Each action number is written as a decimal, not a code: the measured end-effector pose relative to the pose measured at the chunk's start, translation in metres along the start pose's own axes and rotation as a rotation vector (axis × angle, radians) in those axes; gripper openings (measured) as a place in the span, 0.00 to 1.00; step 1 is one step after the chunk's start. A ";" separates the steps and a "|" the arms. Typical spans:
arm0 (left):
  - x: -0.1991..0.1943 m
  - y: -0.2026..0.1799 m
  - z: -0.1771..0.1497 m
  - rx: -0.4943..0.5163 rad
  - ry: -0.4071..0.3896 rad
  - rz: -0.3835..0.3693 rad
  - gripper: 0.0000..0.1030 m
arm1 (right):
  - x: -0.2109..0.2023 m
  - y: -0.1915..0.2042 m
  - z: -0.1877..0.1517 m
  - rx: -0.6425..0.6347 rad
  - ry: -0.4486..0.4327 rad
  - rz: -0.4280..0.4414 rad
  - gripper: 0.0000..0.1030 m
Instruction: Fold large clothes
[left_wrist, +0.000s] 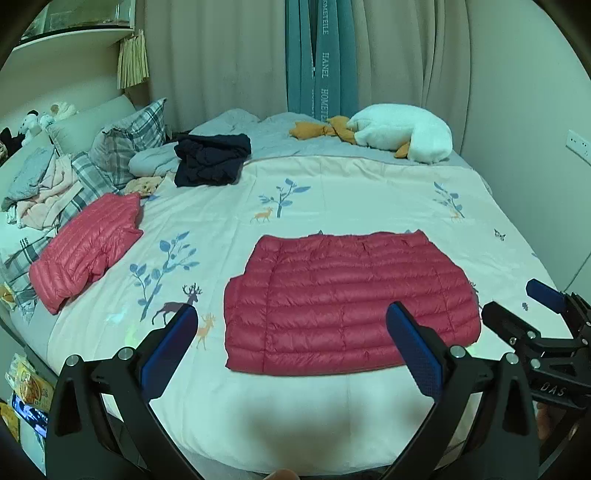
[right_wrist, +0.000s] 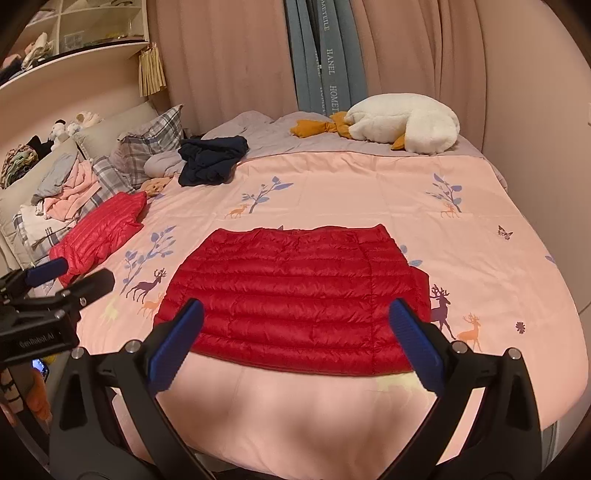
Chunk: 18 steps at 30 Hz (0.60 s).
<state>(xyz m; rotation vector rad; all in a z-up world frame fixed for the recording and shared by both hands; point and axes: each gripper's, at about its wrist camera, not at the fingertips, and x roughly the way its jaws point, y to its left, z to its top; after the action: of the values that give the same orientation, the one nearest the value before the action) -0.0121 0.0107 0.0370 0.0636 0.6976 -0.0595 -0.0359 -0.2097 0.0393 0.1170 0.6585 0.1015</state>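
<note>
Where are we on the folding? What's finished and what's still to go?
Done, by the look of it: one red down jacket lies folded at the bed's left side. In hand: a second red jacket lies flat at the middle, sleeves apparently tucked in, still needing further folds; the left gripper and right gripper are both open and hold nothing. Left: the crumpled dark garment near the pillows.

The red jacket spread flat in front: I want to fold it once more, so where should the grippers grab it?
Probably the two near hem corners of the red jacket, approached from the bed's near edge. It lies flat, hem toward both open grippers: left gripper, right gripper.
</note>
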 end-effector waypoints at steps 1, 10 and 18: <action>0.001 0.000 -0.001 0.002 0.004 0.001 0.99 | -0.001 -0.002 0.000 0.008 -0.003 -0.001 0.98; 0.007 0.000 -0.004 0.004 0.015 0.021 0.99 | 0.001 -0.004 -0.001 0.012 0.002 -0.005 0.98; 0.011 0.002 -0.004 0.000 0.020 0.034 0.99 | 0.001 -0.004 -0.001 0.012 0.001 -0.005 0.98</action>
<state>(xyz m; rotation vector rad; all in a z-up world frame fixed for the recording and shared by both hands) -0.0062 0.0123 0.0270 0.0765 0.7162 -0.0260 -0.0356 -0.2134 0.0379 0.1266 0.6600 0.0931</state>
